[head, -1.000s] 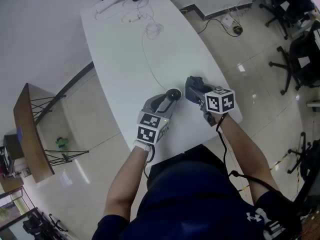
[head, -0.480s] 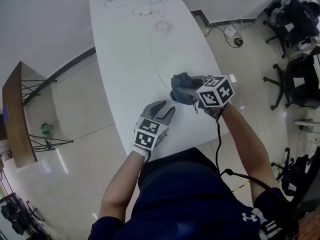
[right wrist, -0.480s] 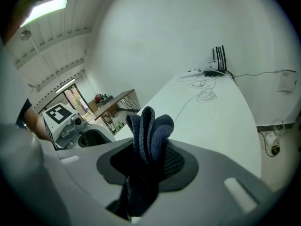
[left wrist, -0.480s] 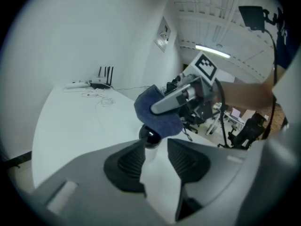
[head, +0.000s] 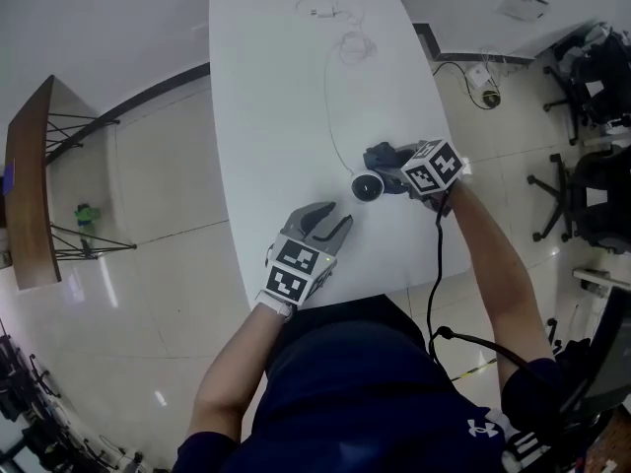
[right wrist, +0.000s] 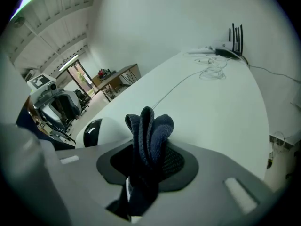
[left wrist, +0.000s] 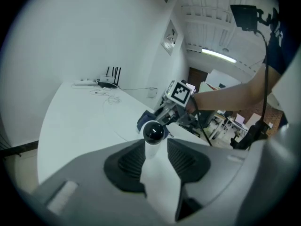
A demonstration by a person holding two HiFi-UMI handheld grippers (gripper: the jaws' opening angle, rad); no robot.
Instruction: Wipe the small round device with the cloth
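The small round device (head: 368, 187), white with a black face, stands on the white table (head: 286, 116). In the left gripper view the device (left wrist: 154, 132) sits just beyond the jaws. My left gripper (head: 335, 220) is a short way on the near side of it, open, with only table showing in the gap (left wrist: 155, 157). My right gripper (head: 394, 170) is shut on a bunched dark blue cloth (head: 379, 155), held at the device's far right side. In the right gripper view the cloth (right wrist: 149, 131) sticks up between the jaws, with the device (right wrist: 96, 131) at its left.
A thin white cable (head: 330, 116) runs from the device to the table's far end, where a router with antennas (right wrist: 230, 48) and coiled leads lie. Office chairs (head: 592, 67) stand on the floor to the right, and a wooden desk (head: 25, 185) to the left.
My left gripper has left the device and drawn back toward the person. The right gripper carried the cloth over the device, and now the device shows again beside the cloth.
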